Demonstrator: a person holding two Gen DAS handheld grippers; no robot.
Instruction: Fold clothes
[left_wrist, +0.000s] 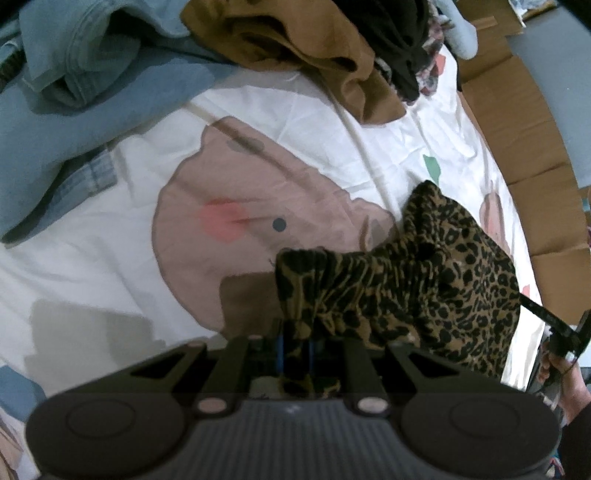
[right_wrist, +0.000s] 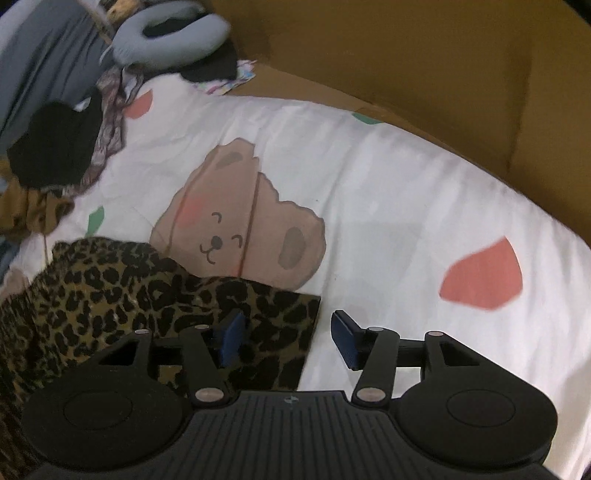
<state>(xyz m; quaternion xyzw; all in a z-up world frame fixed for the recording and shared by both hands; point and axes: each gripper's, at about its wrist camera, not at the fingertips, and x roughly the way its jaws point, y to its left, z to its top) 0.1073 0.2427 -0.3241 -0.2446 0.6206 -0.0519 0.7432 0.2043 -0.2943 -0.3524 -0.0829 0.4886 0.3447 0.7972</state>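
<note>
Your left hand-held gripper (left_wrist: 295, 350) pinches the leopard cloth (left_wrist: 424, 280) | your right hand-held gripper (right_wrist: 288, 336) is spread, pads off the cloth | cloth lies bunched on the bed sheet (right_wrist: 388, 206)

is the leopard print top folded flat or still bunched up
Bunched up: the leopard print top lies in crumpled ridges on the bedsheet, one end pinched in the left gripper.

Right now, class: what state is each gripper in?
Left gripper: shut on the leopard-print fabric garment.
Right gripper: open, holding nothing; one corner of that garment lies between the jaws.
</note>
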